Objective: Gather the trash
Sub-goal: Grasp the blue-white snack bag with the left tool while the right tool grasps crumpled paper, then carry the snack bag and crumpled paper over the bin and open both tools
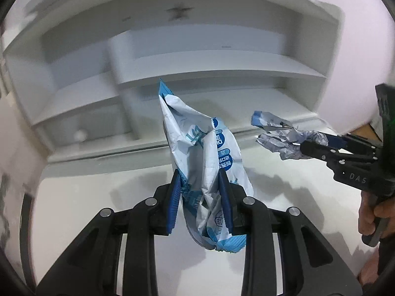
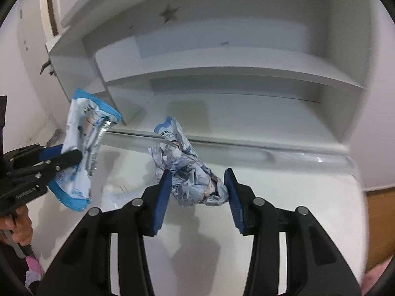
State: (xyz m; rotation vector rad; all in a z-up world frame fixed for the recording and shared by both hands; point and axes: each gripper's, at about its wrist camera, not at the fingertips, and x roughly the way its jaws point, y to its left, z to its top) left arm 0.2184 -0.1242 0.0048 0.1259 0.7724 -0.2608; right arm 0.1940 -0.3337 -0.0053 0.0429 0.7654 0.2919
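The left claw (image 1: 201,192) is clamped on a blue-and-white snack wrapper (image 1: 205,153): both blue pads press its lower half, and the wrapper stands up out of the jaws toward twelve o'clock, its long axis running along the claw's own pointing line, with the crimped blue end uppermost and a second blue seam hanging down past the pads at six. Nothing of it touches the white table (image 1: 86,197) below; it is carried in the air.

The right claw (image 2: 197,190) is clamped on a crumpled wrapper (image 2: 187,170), a wadded ball pinched between the two pads, with one twisted tail reaching out toward eleven o'clock. It too hangs clear of the table.

From the left wrist view, the right claw (image 1: 313,145) comes in from three o'clock, its wad pointing toward nine, close beside the upright wrapper but apart from it. From the right wrist view, the left claw (image 2: 66,157) sits at nine o'clock with its wrapper (image 2: 84,148) standing tilted toward one.

Beyond both lies the white shelf unit (image 1: 197,69), its bays bare as far as can be seen. No bin shows in either view, so the drop-off direction cannot be told; both hands look equally loaded, and the next move is probably a carry away from the table.
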